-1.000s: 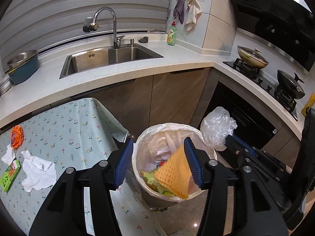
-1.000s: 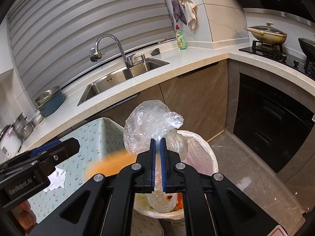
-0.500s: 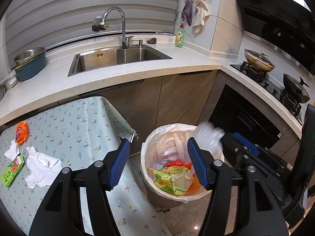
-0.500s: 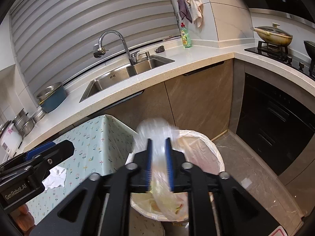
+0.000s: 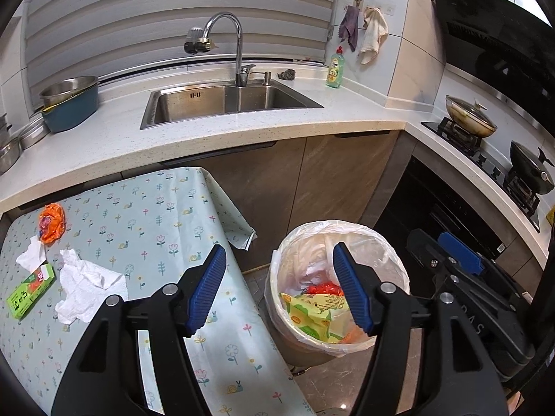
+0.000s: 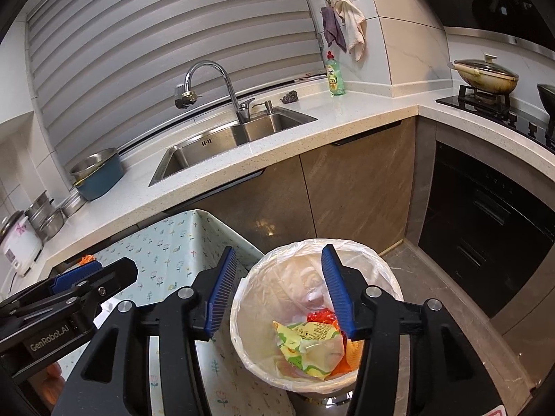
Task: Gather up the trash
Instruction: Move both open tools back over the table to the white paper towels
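Blue-padded left gripper (image 5: 279,289) and right gripper (image 6: 279,291) spread (both empty) above bin (image 6: 242,329)

One lined trash bin (image 5: 338,345) stands on the floor beside one table under a floral tablecloth (image 5: 145,222), which carries two crumpled white tissues (image 5: 86,286), one orange wrapper (image 5: 52,222) and one green box (image 5: 30,290). On the counter are one sink (image 5: 225,102) with one faucet (image 5: 225,31), one green dish soap bottle (image 5: 335,69), one scrubber (image 5: 286,74) and one blue basin (image 5: 71,111). Two cloths (image 5: 373,34) hang on the wall, and two pans (image 5: 470,121) sit on the stove.
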{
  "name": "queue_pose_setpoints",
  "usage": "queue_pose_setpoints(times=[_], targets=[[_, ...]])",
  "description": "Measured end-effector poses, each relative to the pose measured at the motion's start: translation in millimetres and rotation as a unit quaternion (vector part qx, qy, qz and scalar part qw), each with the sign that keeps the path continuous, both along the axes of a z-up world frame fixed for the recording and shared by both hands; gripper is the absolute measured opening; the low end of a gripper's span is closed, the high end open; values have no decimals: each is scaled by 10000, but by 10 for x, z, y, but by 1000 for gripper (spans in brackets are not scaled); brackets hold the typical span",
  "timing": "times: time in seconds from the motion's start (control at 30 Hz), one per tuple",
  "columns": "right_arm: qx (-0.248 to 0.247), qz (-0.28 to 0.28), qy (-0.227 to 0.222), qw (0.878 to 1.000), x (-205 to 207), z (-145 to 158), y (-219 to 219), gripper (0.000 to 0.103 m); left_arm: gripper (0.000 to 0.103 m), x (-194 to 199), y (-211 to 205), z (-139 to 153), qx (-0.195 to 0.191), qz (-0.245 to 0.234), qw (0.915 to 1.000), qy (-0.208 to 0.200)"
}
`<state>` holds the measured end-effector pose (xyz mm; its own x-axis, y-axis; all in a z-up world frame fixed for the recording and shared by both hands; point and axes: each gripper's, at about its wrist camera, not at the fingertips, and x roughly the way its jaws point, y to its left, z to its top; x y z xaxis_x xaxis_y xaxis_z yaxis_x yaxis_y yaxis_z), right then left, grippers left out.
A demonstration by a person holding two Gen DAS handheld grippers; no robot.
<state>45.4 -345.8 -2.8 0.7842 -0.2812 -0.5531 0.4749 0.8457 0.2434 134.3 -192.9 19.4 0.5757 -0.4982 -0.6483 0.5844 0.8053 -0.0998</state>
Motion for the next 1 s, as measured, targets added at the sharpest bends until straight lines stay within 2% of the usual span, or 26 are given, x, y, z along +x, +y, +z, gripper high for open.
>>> queue_pose_setpoints(times=[0.13,0.33,0.57,1.0], targets=[[-42,55,-35,10000,13,57,104,56,64,8,123,29,-43,105,9999,0],[-117,192,-101,9997,54,158,307,60,65,50,355,80,-108,276,9996,-29],[-212,398,-148,9989,149,264,582,61,67,89,691,117,-140,524,9985,-82],[-253,1100,-85,9936,504,263,1390,61,67,358,1668,63,-189,1296,9914,-27]])
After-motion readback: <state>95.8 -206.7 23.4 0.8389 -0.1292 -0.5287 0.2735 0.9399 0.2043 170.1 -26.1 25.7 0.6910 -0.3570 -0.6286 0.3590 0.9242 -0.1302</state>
